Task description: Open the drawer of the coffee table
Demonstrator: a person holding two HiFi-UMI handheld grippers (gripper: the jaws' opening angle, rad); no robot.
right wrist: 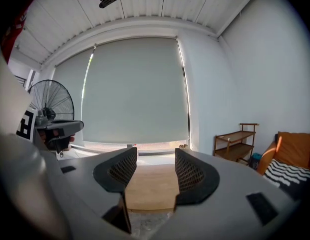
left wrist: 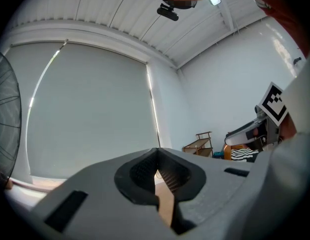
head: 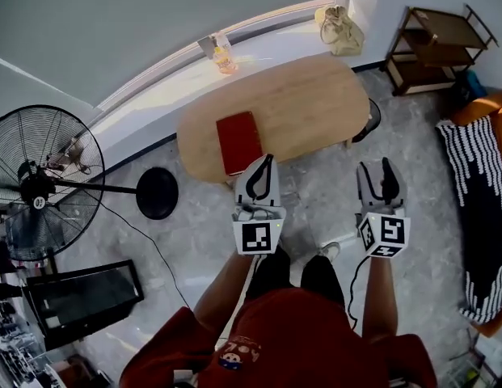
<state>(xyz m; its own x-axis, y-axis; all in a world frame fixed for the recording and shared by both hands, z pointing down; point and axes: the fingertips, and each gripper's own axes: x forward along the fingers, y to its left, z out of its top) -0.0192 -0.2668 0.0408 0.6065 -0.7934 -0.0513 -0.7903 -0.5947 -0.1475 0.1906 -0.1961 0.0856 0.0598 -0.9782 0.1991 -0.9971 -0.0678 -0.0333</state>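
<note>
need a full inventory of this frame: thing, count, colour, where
coffee table: 1, light wood, oval, centre, by the window wall; no drawer visible from here
book: 1, red, flat on the table's near left end
bottle: 1, yellowish, on the window ledge behind the table
bag: 1, beige, further right along the ledge
fan: 1, black, floor-standing, left
shelf unit: 1, brown wood, top right
sofa: 1, orange, right edge
throw: 1, black and white stripes, on the sofa
panel: 1, black, lower left on the floor
left gripper: 1, grey, jaws shut, empty
right gripper: 1, grey, jaws open, empty
person: 1, red top, black trousers, bottom centre
</note>
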